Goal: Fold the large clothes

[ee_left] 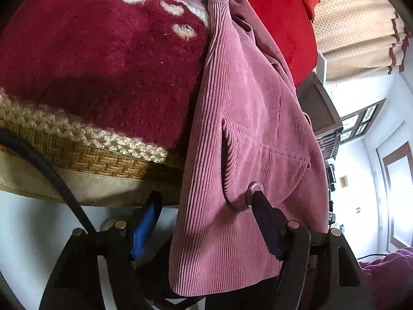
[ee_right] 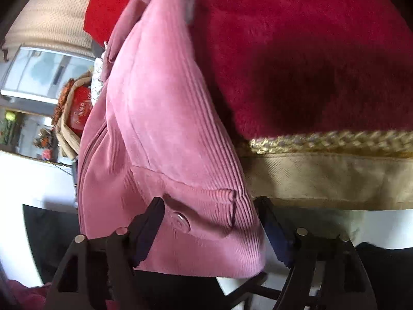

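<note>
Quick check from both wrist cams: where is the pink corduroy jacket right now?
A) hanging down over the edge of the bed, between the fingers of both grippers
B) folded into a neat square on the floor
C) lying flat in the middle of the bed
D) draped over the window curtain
A: the pink corduroy jacket hangs down past the red blanket at the bed edge, its hem between the spread fingers of the left gripper and the right gripper.

Jacket over blanket edge

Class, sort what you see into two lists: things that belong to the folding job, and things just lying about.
Belongs to the job:
pink corduroy jacket
left gripper
right gripper

Just lying about:
red blanket
curtain
window
</note>
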A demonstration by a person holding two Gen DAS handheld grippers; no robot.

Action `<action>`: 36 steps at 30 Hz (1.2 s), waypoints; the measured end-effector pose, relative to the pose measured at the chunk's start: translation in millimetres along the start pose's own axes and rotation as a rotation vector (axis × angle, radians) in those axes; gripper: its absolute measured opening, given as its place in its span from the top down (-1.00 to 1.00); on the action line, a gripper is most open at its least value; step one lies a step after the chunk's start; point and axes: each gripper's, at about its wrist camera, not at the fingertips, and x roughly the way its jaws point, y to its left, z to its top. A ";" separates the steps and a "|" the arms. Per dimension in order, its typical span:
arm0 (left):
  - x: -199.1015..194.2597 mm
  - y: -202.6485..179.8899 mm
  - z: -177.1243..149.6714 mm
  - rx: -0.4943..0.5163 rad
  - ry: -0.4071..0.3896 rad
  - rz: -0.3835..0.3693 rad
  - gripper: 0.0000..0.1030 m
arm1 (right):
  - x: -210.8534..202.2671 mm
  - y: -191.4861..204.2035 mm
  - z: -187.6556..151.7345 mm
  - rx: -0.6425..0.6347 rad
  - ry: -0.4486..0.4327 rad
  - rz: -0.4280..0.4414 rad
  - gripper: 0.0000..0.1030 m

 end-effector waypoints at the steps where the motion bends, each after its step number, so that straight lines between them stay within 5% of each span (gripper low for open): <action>1: -0.6 -2.1 -2.7 0.013 0.001 -0.015 0.03 | 0.4 -1.0 2.0 -0.006 0.001 0.013 -0.46; 2: -4.2 -1.8 -7.8 0.026 0.010 -0.024 0.43 | 1.3 3.2 1.6 -0.028 0.002 0.024 -0.38; 4: -7.5 -11.4 -9.4 0.054 -0.003 -0.015 0.67 | 3.1 12.7 2.2 -0.055 -0.004 0.049 0.44; 7: -19.2 -29.8 -10.3 0.095 -0.029 0.007 0.84 | -9.0 29.5 1.8 -0.074 -0.033 0.109 0.58; 12: -64.5 -61.1 -9.9 0.142 -0.163 -0.067 0.86 | -38.5 75.6 4.2 -0.183 -0.129 0.221 0.60; 15: -72.5 -63.7 -11.6 0.152 -0.163 -0.086 0.81 | -34.0 80.0 6.6 -0.188 -0.127 0.260 0.55; 16: -67.1 -56.9 -13.4 0.125 -0.136 -0.058 0.71 | -27.9 77.7 8.0 -0.166 -0.108 0.244 0.53; 18: -48.4 -40.7 -13.2 0.047 -0.065 -0.043 0.03 | -12.7 65.0 5.2 -0.112 -0.055 0.219 0.53; 19: -42.9 -31.7 -15.6 0.009 -0.046 -0.029 -0.01 | -6.4 60.3 4.5 -0.093 -0.036 0.218 0.52; 21: -35.6 -18.5 -15.1 -0.031 -0.034 -0.018 0.05 | 5.5 58.7 3.6 -0.071 -0.013 0.198 0.52; 22: -32.8 -17.5 -17.5 -0.031 -0.044 -0.023 0.23 | 6.7 60.0 3.7 -0.080 -0.014 0.189 0.53; 23: -32.0 -21.3 -19.9 -0.021 -0.054 -0.035 0.75 | 2.3 63.6 4.0 -0.107 -0.034 0.180 0.53; 24: -35.9 -25.5 -19.3 -0.005 -0.066 -0.045 0.88 | 1.6 71.7 5.0 -0.130 -0.050 0.182 0.59; 30: -76.3 -71.1 5.2 0.132 -0.203 -0.075 0.86 | -48.3 122.0 21.6 -0.265 -0.198 0.268 0.66; 36: -117.5 -98.9 64.5 0.147 -0.350 -0.102 0.86 | -92.8 143.0 68.7 -0.267 -0.374 0.319 0.69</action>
